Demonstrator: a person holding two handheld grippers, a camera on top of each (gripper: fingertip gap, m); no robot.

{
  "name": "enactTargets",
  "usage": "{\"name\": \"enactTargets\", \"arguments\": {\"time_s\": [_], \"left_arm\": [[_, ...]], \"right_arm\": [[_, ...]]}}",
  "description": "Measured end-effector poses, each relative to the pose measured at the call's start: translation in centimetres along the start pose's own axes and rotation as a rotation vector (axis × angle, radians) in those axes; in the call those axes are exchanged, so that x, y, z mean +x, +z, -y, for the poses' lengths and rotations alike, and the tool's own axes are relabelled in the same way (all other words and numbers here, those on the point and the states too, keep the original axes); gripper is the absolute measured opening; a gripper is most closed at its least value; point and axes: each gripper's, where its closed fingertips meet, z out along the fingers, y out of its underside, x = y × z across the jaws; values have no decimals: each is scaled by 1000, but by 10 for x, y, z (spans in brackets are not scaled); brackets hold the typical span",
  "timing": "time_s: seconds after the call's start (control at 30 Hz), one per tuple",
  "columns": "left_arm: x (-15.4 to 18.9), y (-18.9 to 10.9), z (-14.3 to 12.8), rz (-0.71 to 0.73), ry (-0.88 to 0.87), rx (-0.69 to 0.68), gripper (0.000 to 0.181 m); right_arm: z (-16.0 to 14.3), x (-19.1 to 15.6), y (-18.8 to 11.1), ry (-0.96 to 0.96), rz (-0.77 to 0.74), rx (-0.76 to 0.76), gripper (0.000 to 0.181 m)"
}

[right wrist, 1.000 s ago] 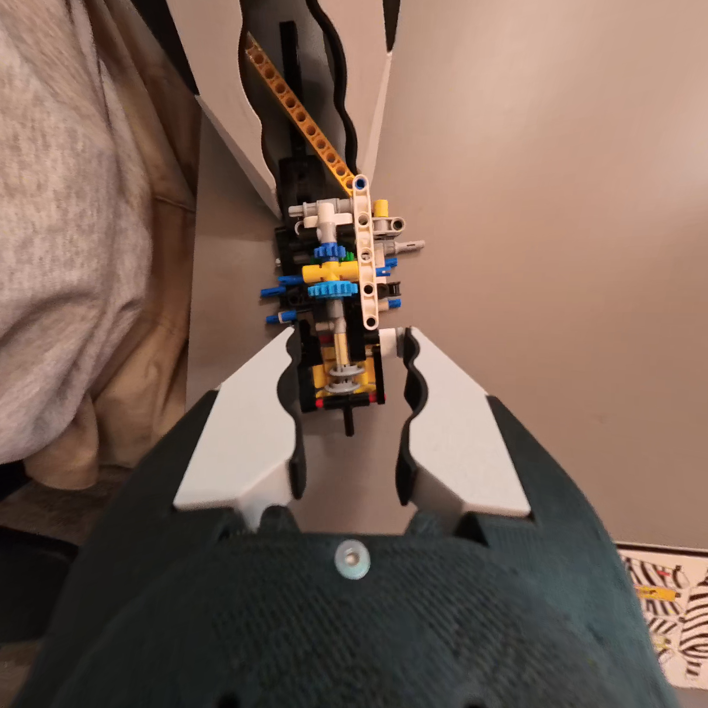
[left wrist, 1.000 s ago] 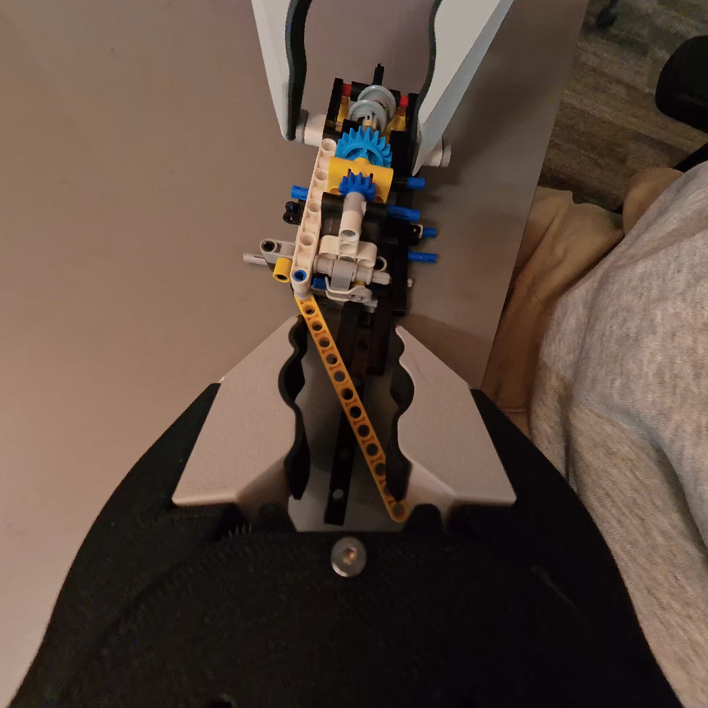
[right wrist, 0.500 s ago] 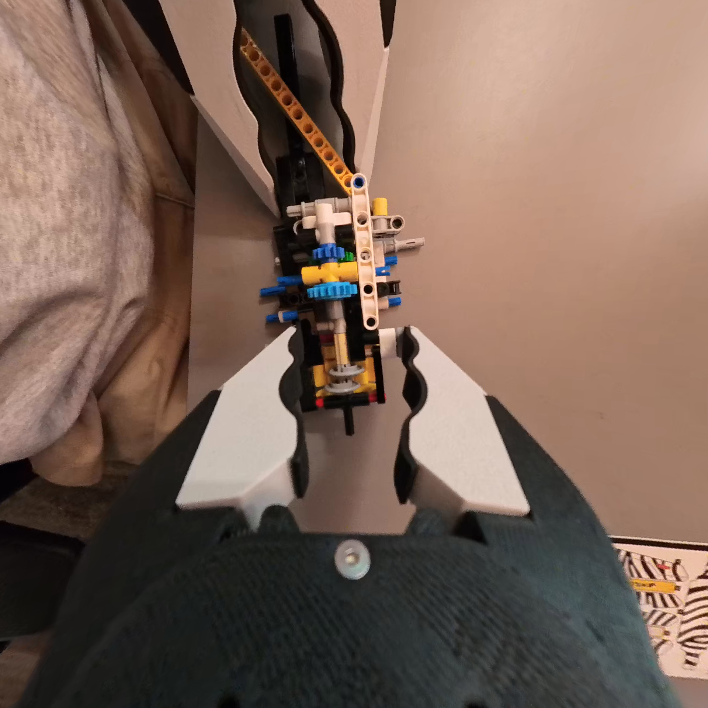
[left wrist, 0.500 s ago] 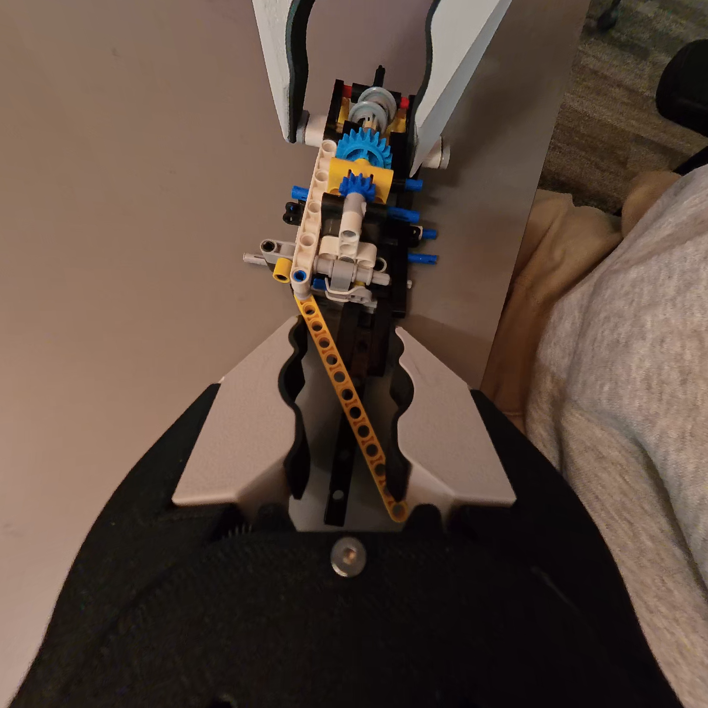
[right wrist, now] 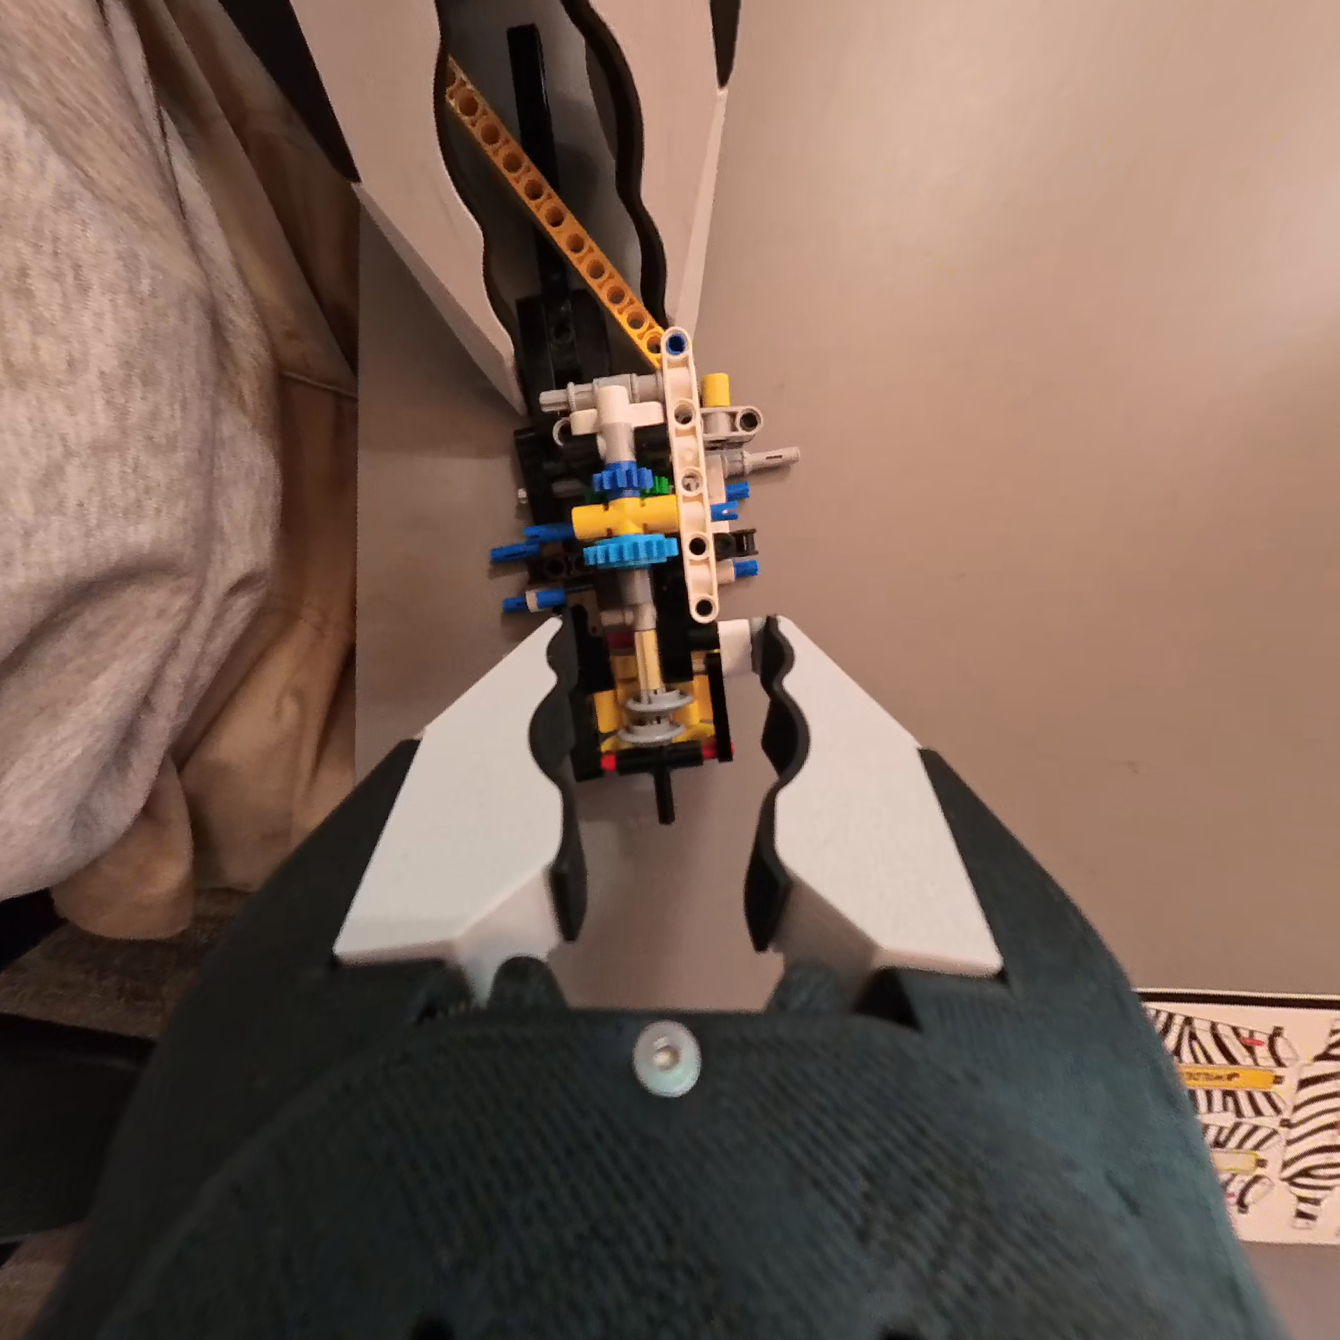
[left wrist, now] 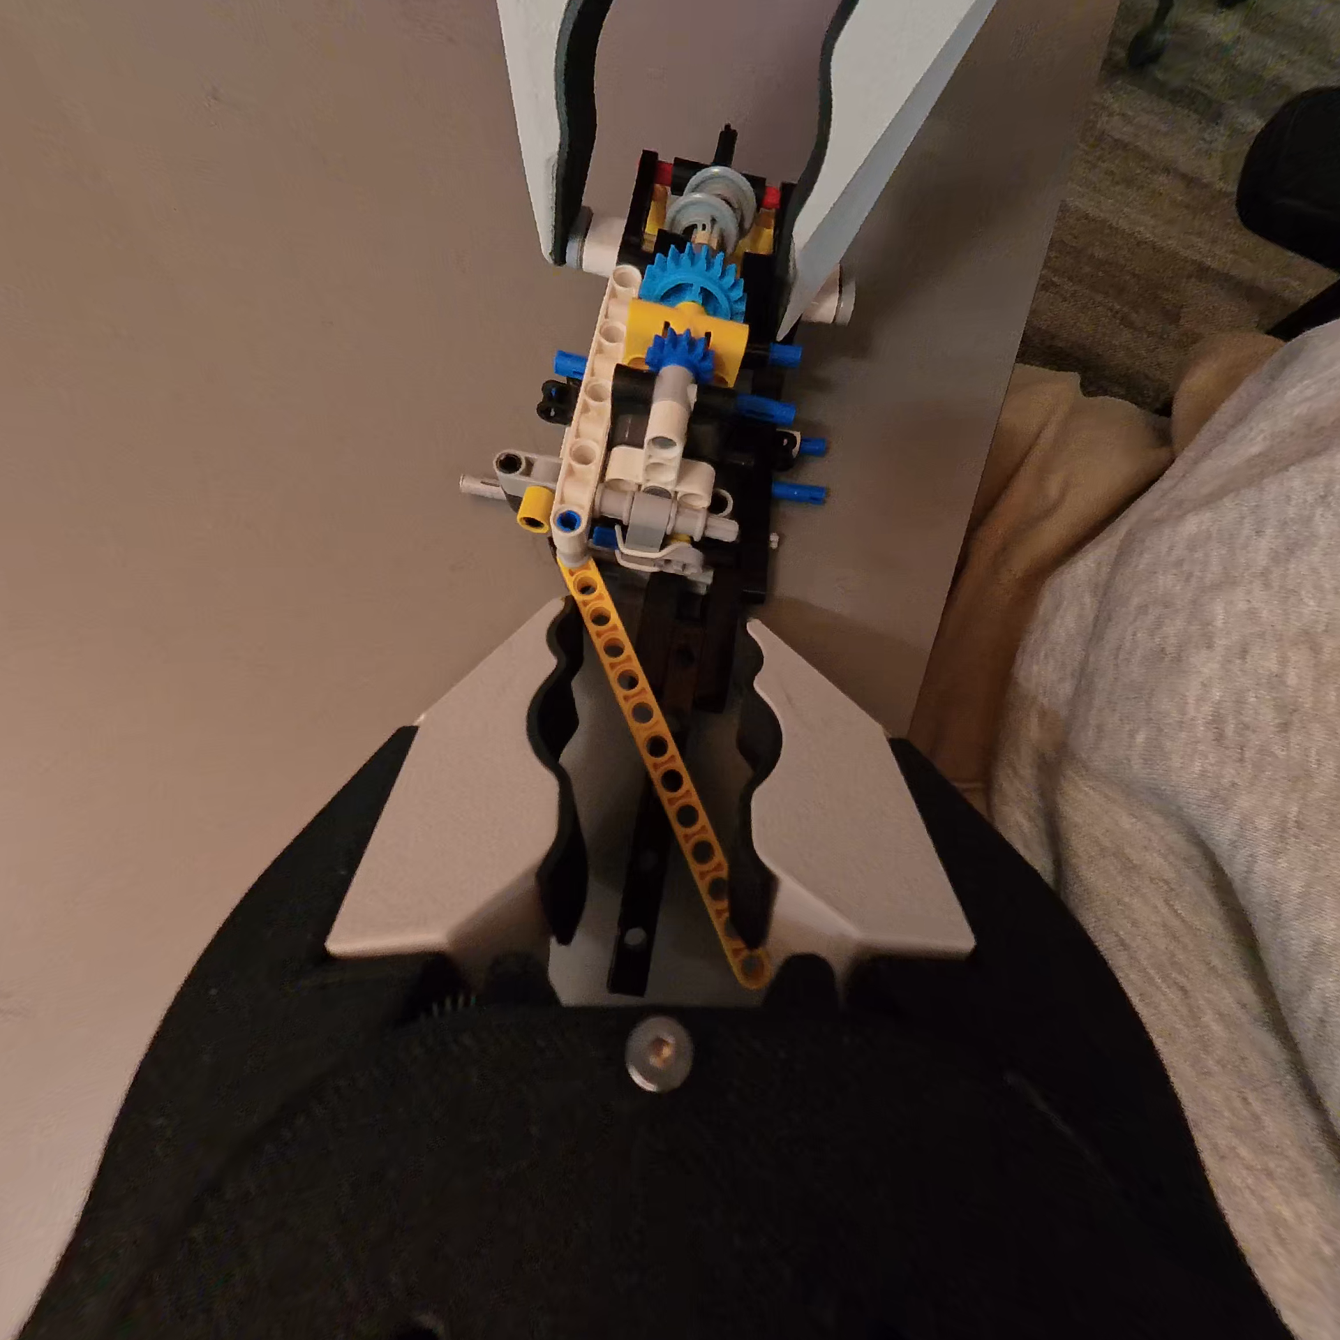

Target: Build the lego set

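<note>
A lego model of black frames, white beams, blue gears and blue pins is held between my two grippers just over the tan table. My left gripper is shut on its near black frame. A long yellow beam runs slantwise back between the fingers. My right gripper is shut on the other end, its pads against white pins on the sides of the lego model. Its white fingers show at the top of the left wrist view. The left gripper's fingers show at the top of the right wrist view.
The table edge runs close beside the model, with a person's grey sleeve and tan trousers just past it. Carpet lies beyond. A zebra-striped sticker sheet lies on the table at the lower right of the right wrist view. My hands' fingertips stand some 8 centimeters from each other.
</note>
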Motion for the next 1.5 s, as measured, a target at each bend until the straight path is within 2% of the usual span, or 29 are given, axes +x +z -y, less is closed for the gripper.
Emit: {"name": "enactTargets", "arguments": {"time_s": [0.73,1.03,1.5], "left_arm": [[-1,0,1,-4,-5,0,40],[-2,0,1,-14,-26,5,40],[-7,-4,8,-218,-206,22,36]], "right_arm": [[0,0,0,-15,-11,3,51],[1,0,0,39,-23,31,51],[2,0,0,96,-78,4,52]]}}
